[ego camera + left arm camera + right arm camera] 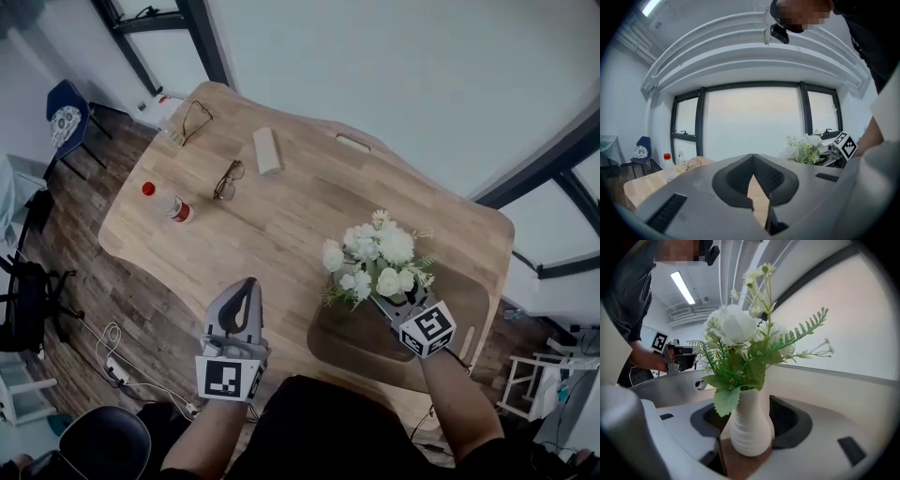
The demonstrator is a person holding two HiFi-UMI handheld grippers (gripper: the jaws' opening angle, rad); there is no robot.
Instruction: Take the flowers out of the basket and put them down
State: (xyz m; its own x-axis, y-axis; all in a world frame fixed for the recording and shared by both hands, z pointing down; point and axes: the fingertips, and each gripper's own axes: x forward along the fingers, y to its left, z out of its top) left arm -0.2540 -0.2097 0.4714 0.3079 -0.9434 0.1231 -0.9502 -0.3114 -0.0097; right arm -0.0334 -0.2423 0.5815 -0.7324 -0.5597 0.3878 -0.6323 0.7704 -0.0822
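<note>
Flowers in white vase stand upright on dark tray, near edge of table. Right gripper: jaws spread around vase, seemingly not pressing it. Set-down looks done. Next: back straight off without tipping it. Left gripper closed, empty.

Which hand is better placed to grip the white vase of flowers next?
Right. The right gripper has its fingers open either side of the white ribbed vase of flowers; the left gripper sits shut over the wooden table's near edge, well away from it.
</note>
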